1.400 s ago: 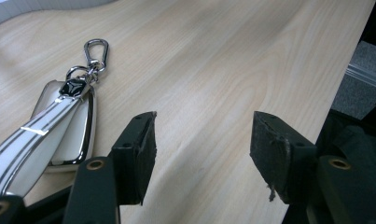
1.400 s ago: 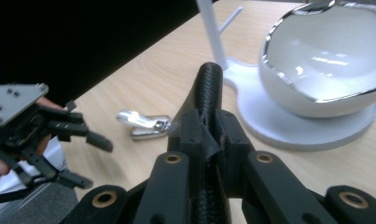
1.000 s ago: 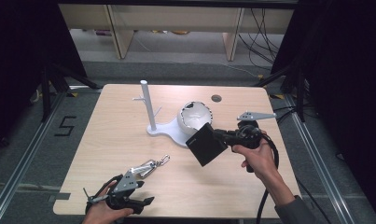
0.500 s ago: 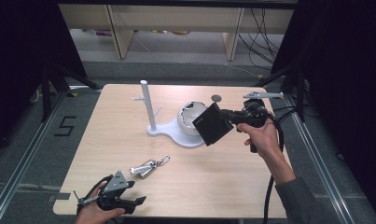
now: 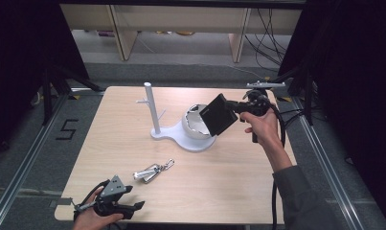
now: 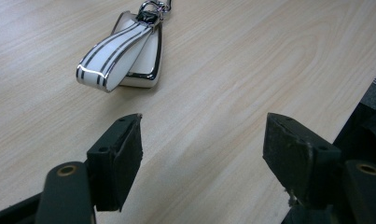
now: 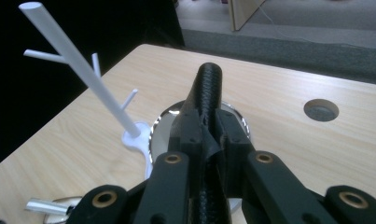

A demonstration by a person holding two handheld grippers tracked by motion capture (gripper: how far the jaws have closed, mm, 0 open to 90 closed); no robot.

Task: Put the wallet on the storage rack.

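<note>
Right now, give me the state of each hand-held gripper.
Left hand-held gripper: open, holding nothing, near the key fob.
Right hand-held gripper: closed on the black wallet.

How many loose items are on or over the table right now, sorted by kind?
White peg stand: 1
Shiny bowl on the stand's base: 1
Keychain lying on the table: 1
Black wallet, pinched in the right gripper: 1
Total: 4

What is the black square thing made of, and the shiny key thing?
The black wallet looks like textured leather or a woven-look imitation, matte, clamped in the right gripper. The key fob looks like glossy white plastic with a chrome-like metal rim, which mirrors the light.
</note>
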